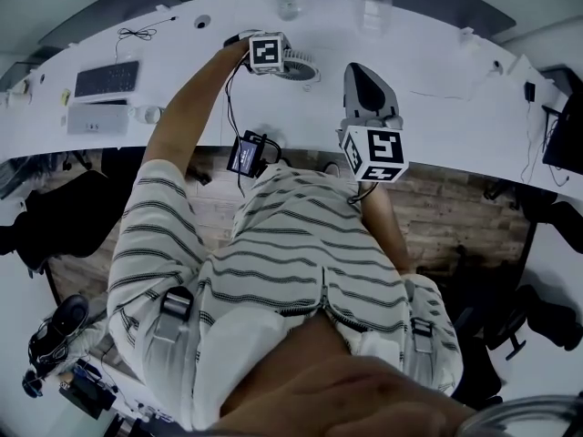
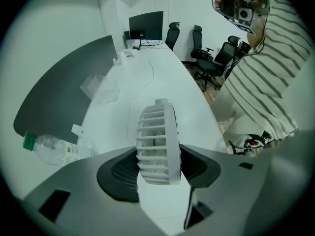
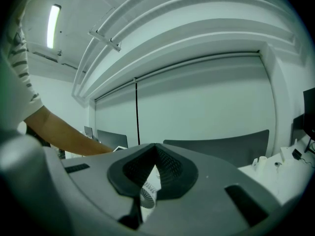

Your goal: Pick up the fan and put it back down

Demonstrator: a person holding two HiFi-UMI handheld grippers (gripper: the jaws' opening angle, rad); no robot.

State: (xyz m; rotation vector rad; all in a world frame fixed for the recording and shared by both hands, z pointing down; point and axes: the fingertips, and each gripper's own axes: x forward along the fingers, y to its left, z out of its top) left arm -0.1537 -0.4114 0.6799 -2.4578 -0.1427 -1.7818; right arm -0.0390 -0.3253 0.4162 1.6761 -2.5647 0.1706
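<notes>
White desk fan is clamped between the left gripper's pads over a desk; right gripper is clenched, empty.

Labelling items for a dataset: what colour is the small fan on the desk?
White all over; the fan shows best in the left gripper view.

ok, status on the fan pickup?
Left gripper: fingers straddle small white slatted fan, contact unclear. Right gripper shut, empty. Fan upright, looks down on white desk; clear green-capped plastic bottle beside, not blocking.
</notes>
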